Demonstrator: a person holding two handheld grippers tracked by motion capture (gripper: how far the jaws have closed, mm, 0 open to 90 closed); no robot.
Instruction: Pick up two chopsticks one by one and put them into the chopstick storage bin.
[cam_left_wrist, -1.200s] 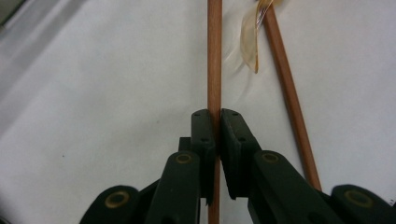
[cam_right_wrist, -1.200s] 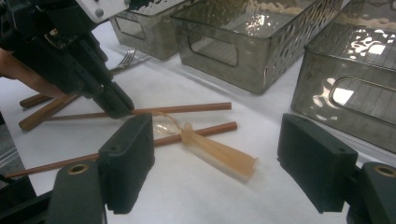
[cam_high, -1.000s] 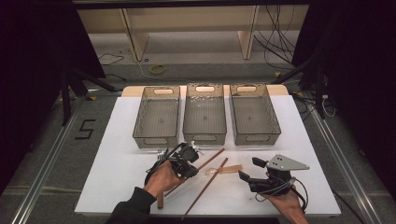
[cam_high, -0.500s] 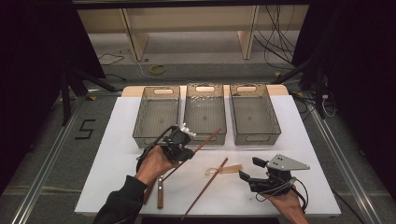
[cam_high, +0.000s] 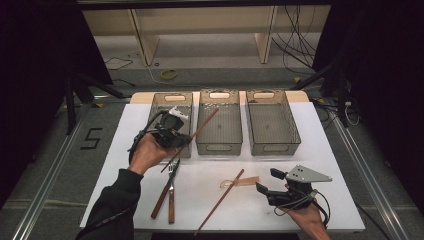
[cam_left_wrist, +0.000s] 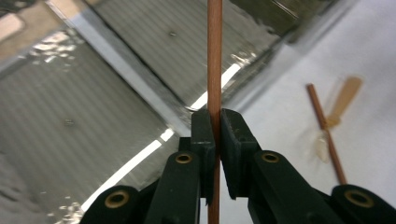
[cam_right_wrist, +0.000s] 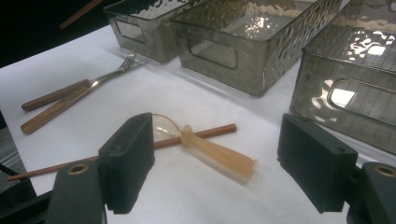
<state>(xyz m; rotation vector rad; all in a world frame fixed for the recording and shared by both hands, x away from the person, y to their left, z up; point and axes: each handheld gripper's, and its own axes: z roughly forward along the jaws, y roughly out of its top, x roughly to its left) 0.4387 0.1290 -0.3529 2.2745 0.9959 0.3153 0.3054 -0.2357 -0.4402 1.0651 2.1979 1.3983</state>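
My left gripper (cam_high: 181, 142) is shut on a brown wooden chopstick (cam_high: 205, 122) and holds it in the air, slanted across the near corner between the left bin (cam_high: 170, 98) and the middle bin (cam_high: 220, 135). In the left gripper view the chopstick (cam_left_wrist: 214, 70) runs straight up between the shut jaws (cam_left_wrist: 217, 130), with the bins below. My right gripper (cam_high: 267, 181) rests open at the near right of the table. Just beyond its jaws (cam_right_wrist: 224, 163) lie a clear plastic spoon (cam_right_wrist: 215, 151) and a second chopstick (cam_right_wrist: 205, 134), crossing each other.
Three clear grey bins stand in a row at the back of the white mat, the right bin (cam_high: 272, 125) among them. Two wooden-handled forks (cam_high: 167, 192) lie near the front left. The second chopstick (cam_high: 220, 200) and spoon (cam_high: 242, 181) lie at mid-front.
My left gripper has lifted the chopstick off the mat and carried it away from the person, up to the left and middle bins. The right gripper has stayed put.
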